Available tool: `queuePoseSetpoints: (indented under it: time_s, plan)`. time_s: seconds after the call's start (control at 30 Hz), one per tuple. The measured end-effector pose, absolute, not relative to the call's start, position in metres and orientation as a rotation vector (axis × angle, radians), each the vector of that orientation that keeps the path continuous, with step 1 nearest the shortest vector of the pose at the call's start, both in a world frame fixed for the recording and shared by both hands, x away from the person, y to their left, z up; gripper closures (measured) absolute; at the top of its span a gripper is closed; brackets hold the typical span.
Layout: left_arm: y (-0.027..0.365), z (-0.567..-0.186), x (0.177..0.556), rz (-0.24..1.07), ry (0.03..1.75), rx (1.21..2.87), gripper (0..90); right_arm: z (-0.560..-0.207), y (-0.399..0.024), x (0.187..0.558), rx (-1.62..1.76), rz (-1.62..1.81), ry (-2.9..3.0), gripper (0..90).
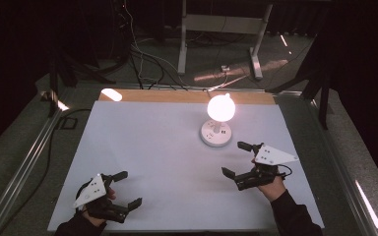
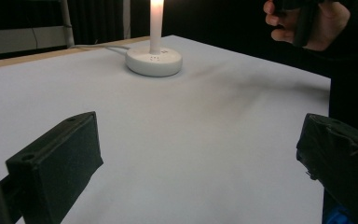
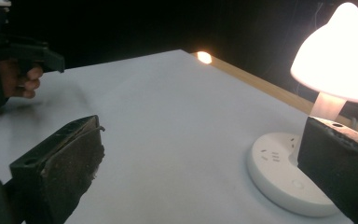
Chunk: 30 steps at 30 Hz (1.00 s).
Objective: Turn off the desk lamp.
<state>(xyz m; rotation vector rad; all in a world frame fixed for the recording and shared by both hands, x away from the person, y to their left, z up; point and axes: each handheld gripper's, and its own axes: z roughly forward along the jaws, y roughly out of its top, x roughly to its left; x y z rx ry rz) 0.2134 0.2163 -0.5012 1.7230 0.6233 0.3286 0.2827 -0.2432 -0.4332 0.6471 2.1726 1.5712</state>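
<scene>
A lit lamp with a glowing round shade [image 1: 221,107] stands on a round white base [image 1: 215,134] with sockets, at the table's far middle-right. Its base [image 2: 154,60] lies far ahead in the left gripper view, and its shade [image 3: 339,60] and base [image 3: 284,179] sit close on the right in the right gripper view. My left gripper [image 1: 127,188] is open near the front left edge, jaws wide apart over bare table. My right gripper [image 1: 236,158] is open too, a little in front and right of the lamp base, holding nothing.
The white tabletop [image 1: 152,147] has a wooden strip [image 1: 177,96] along its far edge. Cables [image 1: 142,59] and a metal stand [image 1: 216,29] lie on the floor beyond. Metal rails [image 1: 24,162] run along both sides.
</scene>
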Motion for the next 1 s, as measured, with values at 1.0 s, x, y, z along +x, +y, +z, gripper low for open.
queuePoseSetpoints:
  time_s: [1.0]
  plan:
    - [0.215, -0.501, 0.214, 0.323, 0.620, 1.712, 0.4, -0.458, -0.236, 0.364, 0.900, 1.348, 2.173, 6.0]
